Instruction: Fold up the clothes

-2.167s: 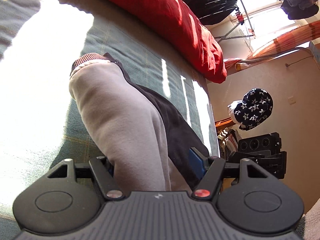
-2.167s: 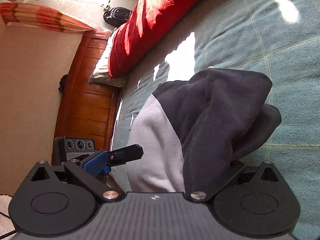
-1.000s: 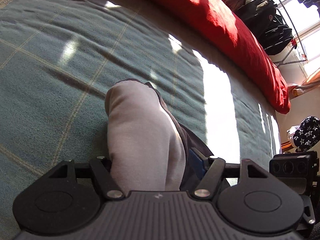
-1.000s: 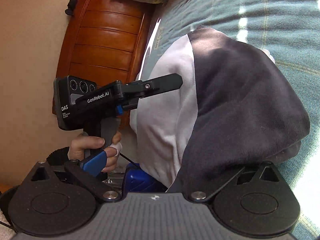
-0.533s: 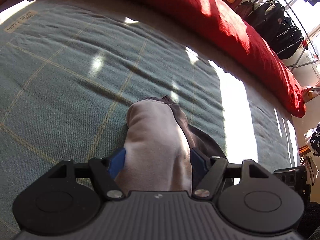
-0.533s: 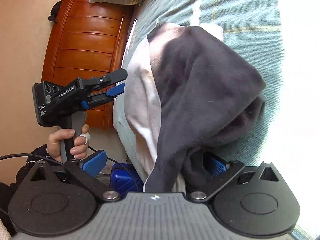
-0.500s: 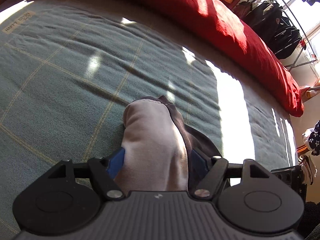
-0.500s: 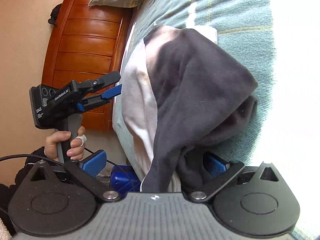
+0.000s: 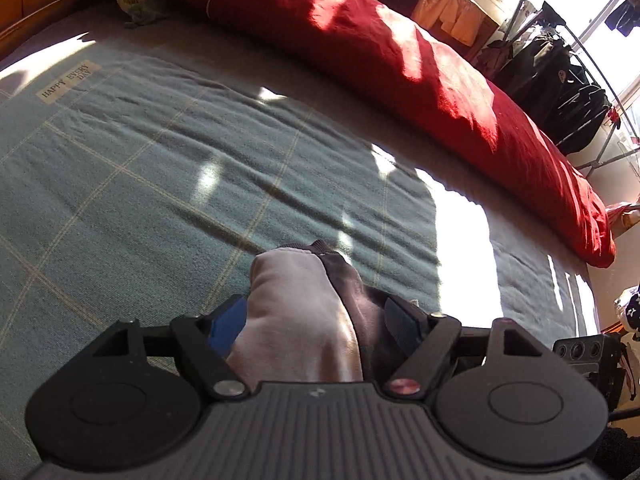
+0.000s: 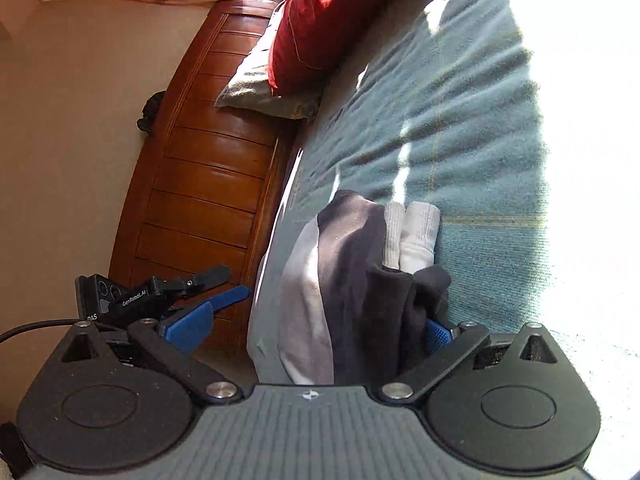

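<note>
Left wrist view: left claw (image 9: 316,326) spread, blue-padded fingers (image 9: 226,326) standing either side of the grey and dark fleece garment (image 9: 304,312), not pinching it. The garment is bunched between the fingers and runs forward from the claw, grey part on the claw's left, dark part on its right, its ribbed edge lying on the teal checked blanket (image 9: 160,184) just ahead. Long red pillow (image 9: 420,80) well ahead of the claw, across the far side of the bed. Small label with "HAPPY EVERY DAY" (image 9: 66,80) on the blanket, far ahead-left. Dark clothes on a metal drying rack (image 9: 560,92) beyond the pillow, ahead-right.

Right wrist view: right claw (image 10: 312,330) spread wide; right blue pad touching the dark folds of the garment (image 10: 360,280), left pad clear of it. Garment heaped between the fingers at the bed edge, white ribbed cuffs (image 10: 416,232) at its far end, resting on the blanket (image 10: 460,120). Left claw (image 10: 224,286) visible off to the left of the right claw, beside the bed, fingers apart. Brown wooden headboard (image 10: 208,176) ahead-left, red pillow (image 10: 320,20) far ahead.
</note>
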`<state>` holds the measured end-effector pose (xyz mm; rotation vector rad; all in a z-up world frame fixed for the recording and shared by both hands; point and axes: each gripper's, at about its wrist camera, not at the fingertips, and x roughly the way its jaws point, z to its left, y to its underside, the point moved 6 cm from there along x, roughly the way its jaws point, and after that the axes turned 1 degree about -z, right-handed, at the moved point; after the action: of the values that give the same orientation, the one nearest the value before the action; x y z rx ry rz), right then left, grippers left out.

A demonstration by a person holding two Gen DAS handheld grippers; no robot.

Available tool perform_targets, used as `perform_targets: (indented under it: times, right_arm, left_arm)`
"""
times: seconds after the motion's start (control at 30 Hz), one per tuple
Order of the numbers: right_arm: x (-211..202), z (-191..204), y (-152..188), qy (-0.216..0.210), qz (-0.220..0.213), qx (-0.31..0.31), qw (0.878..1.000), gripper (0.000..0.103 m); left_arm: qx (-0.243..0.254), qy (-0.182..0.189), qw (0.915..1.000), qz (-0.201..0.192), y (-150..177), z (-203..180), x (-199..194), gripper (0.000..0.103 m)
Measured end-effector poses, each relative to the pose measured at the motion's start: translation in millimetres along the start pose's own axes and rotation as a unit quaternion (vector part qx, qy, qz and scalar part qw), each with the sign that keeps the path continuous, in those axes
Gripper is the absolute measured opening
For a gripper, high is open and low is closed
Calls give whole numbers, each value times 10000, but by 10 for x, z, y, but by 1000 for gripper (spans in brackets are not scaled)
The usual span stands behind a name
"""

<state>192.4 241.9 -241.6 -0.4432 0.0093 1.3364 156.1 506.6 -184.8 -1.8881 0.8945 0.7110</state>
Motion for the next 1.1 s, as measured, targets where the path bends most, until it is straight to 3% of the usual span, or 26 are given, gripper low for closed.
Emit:
perform_targets:
  times: [0.07,0.17,0.33,0.43,0.53,0.67,0.83,1.1]
  right_arm:
    - [-52,85,-29,150,49,-432,9989,103]
    - [-141,43,22,722,44,-746,9946,103]
    - [-439,9,141,1209,-86,-795,9894,103]
    - [-484,54,194,1288,-10,-827,9882,103]
    - [-496,129,251,1399,118,-1035,9847,103]
    - [-260,271,363,1385,426,-1604,9764,103]
    - [44,444,504,1350,815,-2315,9600,103]
    - [487,309,982,1604,1768,-3165,9181,103]
  left_arm:
    - [170,233,9994,187,20,-126,159,76]
    - [416,411,9968,543,124,-235,482,76]
    - [507,248,9943,902,271,-133,971,77]
    - [493,255,9938,959,229,-212,1076,85]
    - [842,140,9910,1035,179,-361,1051,87]
    - [865,128,9920,906,105,-425,826,87]
    - [969,56,9947,328,93,-331,553,88]
    - [668,44,9970,380,269,-138,740,88]
